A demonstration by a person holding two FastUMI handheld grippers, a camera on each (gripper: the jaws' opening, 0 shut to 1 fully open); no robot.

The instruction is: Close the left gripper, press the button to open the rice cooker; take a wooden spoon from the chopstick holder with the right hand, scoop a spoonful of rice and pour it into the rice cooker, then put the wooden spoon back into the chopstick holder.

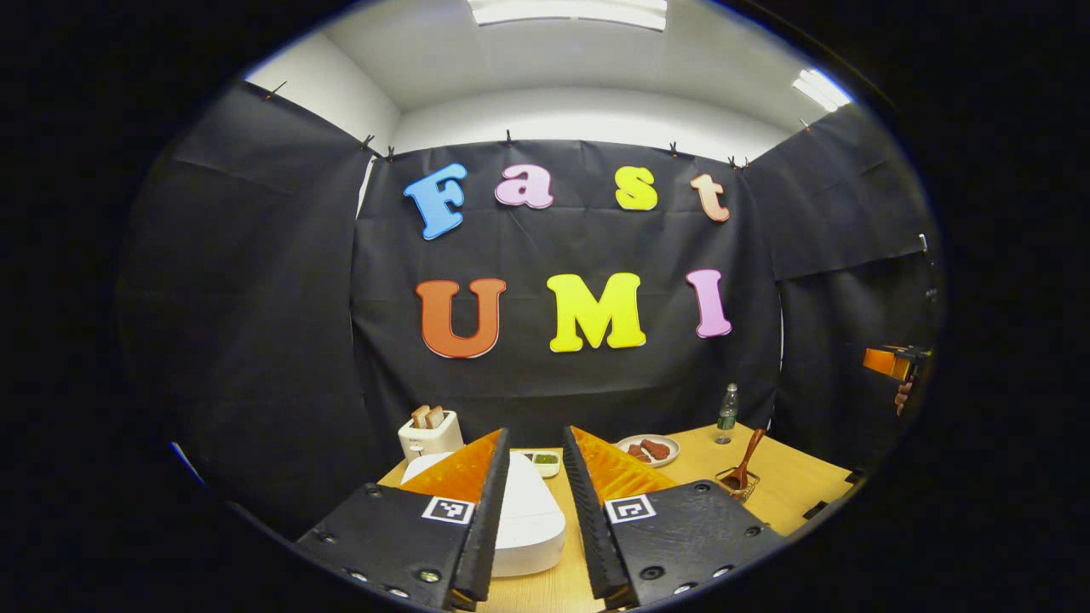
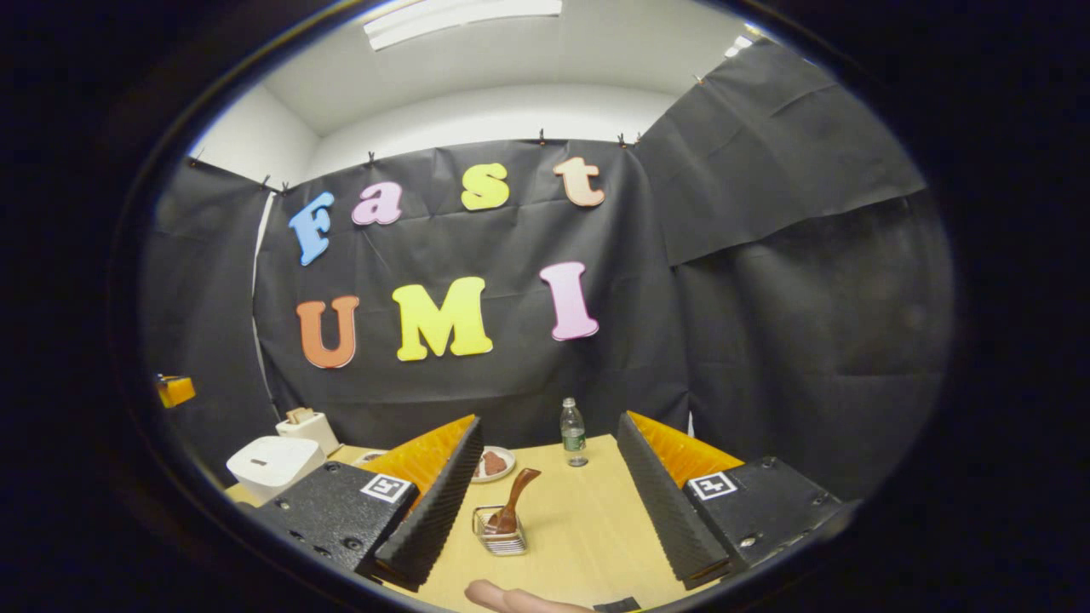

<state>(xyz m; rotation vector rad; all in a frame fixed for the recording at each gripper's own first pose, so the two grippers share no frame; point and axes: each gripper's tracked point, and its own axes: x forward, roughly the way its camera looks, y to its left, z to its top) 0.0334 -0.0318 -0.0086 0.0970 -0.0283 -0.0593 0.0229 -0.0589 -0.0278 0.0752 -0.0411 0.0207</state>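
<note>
A pale yellow wooden surface (image 2: 588, 519) carries a smooth white rice cooker (image 1: 528, 519) with its lid down and, behind it, a white toaster (image 1: 430, 436) holding tan bread slices. The reddish-brown wooden spoon (image 2: 513, 502) stands in a silvery wire-mesh chopstick holder (image 2: 501, 532). A white round plate (image 1: 649, 451) bears red-brown pieces. A small white dish (image 1: 543, 461) holds something green. The clear plastic bottle (image 2: 573, 432) has a green label and a pale cap.

Bright ceiling lights (image 1: 569, 10), sharp centre, fisheye-warped edges
</note>
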